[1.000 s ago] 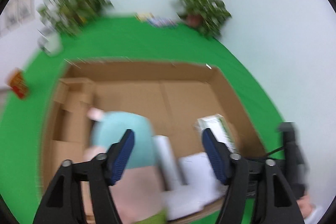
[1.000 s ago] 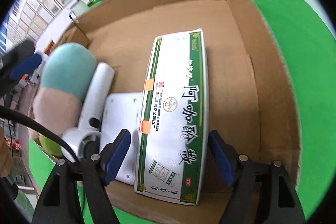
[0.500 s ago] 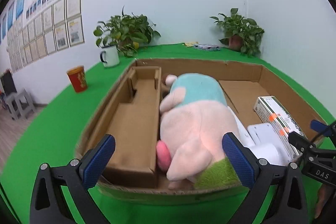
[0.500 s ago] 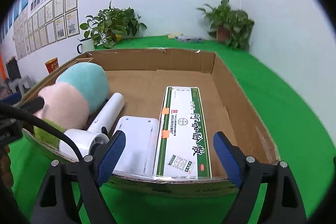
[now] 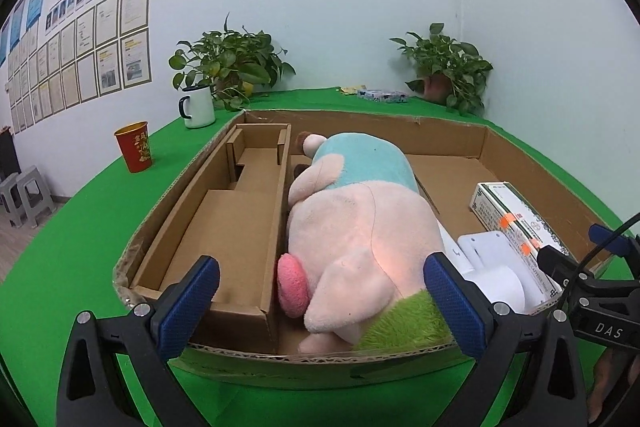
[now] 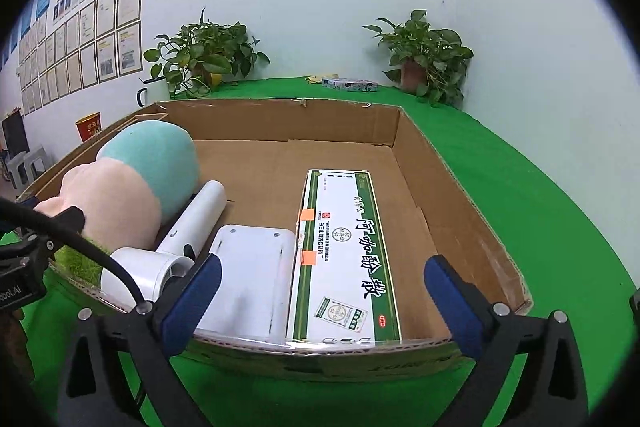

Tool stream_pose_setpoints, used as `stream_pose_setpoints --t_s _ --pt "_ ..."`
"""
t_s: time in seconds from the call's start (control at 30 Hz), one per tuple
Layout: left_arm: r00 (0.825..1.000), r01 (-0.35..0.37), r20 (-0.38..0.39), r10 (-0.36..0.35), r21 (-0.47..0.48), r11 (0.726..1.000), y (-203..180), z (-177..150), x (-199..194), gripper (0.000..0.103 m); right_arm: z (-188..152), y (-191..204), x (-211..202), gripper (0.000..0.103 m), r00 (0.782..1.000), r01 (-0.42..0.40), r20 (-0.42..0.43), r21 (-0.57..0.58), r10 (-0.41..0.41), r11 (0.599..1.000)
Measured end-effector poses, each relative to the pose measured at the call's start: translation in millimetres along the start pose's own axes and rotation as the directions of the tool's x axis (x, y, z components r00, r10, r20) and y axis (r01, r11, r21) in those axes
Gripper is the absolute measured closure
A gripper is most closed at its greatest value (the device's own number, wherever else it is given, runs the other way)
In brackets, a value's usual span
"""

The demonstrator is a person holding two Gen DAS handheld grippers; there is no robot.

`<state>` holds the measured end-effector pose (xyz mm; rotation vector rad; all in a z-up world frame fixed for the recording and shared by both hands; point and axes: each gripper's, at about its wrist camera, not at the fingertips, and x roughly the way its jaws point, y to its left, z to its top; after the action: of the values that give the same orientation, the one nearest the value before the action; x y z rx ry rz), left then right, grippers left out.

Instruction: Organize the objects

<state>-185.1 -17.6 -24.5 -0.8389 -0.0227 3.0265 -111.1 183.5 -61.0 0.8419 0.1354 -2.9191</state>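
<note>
Green-and-white carton (image 6: 344,251) flat in cardboard box (image 6: 460,195); long axis toward far wall

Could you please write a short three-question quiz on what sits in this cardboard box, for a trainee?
1. True or false: the plush toy lies inside the cardboard box.
2. What lies directly between the white hair dryer and the green-and-white carton?
A. a red cup
B. a flat white device
C. a mug
3. Fill in: the left gripper is ____ and holds nothing.

Key
1. True
2. B: the flat white device lies alongside the carton.
3. open
</note>
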Motion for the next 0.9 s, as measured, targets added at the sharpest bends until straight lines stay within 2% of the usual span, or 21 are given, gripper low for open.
stream_pose_setpoints --t_s 0.9 --pt "1.0 0.002 -0.014 -0.002 0.012 1.0 -10.7 -1.6 9.8 0.0 3.0 1.8 -1.3 0.001 1.0 -0.002 -0.001 0.0 0.002 1.0"
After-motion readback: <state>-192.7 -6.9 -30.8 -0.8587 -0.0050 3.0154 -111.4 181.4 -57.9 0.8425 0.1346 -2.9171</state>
